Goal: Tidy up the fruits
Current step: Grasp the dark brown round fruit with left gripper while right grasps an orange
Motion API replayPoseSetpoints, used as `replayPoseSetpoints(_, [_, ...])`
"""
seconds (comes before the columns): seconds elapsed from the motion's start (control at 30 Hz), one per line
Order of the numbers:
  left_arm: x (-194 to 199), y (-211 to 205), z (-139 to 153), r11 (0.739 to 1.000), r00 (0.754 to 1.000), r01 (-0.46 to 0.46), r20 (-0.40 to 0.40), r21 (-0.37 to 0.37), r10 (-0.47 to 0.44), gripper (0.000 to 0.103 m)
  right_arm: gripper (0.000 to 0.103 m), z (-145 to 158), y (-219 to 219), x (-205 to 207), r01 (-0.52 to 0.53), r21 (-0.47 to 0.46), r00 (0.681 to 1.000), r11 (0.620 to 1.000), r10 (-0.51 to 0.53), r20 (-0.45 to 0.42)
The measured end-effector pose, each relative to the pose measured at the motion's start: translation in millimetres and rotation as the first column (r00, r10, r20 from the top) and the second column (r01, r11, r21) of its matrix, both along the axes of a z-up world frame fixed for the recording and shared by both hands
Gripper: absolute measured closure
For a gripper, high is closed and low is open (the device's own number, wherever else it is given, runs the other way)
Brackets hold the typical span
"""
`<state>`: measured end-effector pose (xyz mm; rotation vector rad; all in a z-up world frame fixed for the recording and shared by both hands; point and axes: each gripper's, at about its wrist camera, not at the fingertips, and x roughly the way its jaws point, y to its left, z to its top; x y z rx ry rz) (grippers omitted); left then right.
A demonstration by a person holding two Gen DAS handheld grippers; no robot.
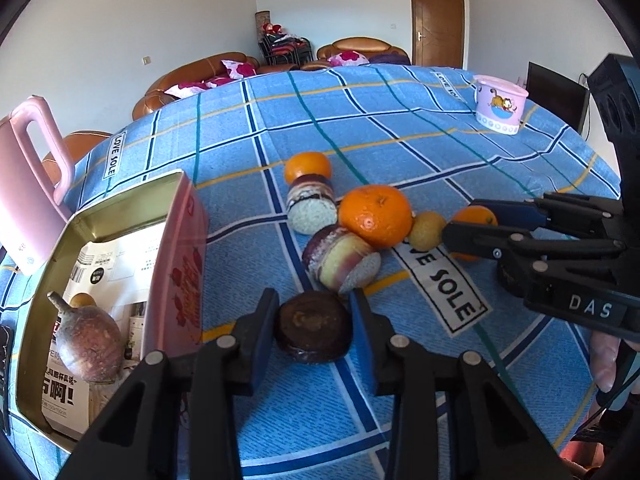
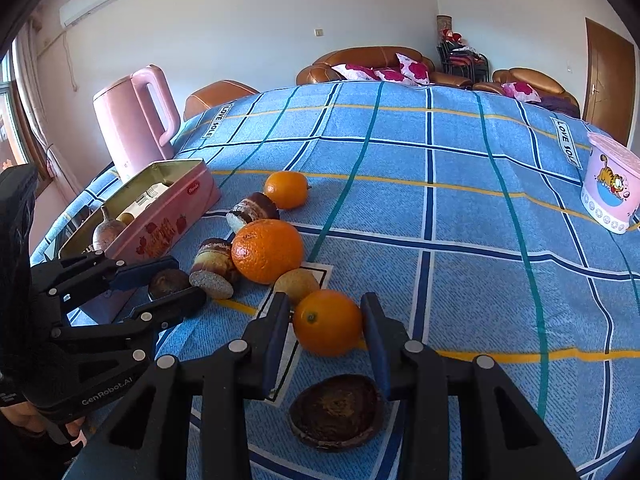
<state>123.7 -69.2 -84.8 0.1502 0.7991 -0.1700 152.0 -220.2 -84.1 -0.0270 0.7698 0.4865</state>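
Fruits lie in a loose row on the blue checked tablecloth (image 2: 460,208). Left gripper (image 1: 314,328) is narrowed onto a dark brown fruit half (image 1: 314,326), pads pressing both sides. Right gripper (image 2: 326,330) pinches a small orange (image 2: 327,322); another dark fruit half (image 2: 336,412) lies nearer, beneath its fingers. Beyond sit a large orange (image 2: 267,250) and cut purple fruit pieces (image 2: 214,266). Pink tin (image 1: 176,256), open, holds a reddish round fruit (image 1: 90,344) on printed paper. Pink kettle (image 2: 136,120) stands farthest
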Motion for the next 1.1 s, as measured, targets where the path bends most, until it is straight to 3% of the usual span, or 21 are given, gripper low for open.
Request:
replayPoseSetpoints(0.37, [-12,9,10,0.997,0.997,0.003,0.08,-0.071,0.003,0.066,0.067,5,-6,-6,-0.006,0.042,0.999,0.999,0.005,0.036])
replayPoseSetpoints(0.77, [-17,14,14,0.994,0.993,0.006,0.116,-0.109,0.007,0.066,0.069,3,-9,-1,0.0,0.058,1.0,0.998,0.0,0.003])
replayPoseSetpoints(0.97, [-21,17,16,0.992,0.99,0.009,0.141,-0.127,0.009,0.066,0.071,4,0,-4,-0.009,0.006,1.0,1.0,0.009,0.027])
replayPoseSetpoints(1.1, [-25,18,18,0.991,0.986,0.006,0.165,-0.131,0.016,0.066,0.071,5,-2,-7,-0.021,0.024,0.999,0.999,0.02,0.04])
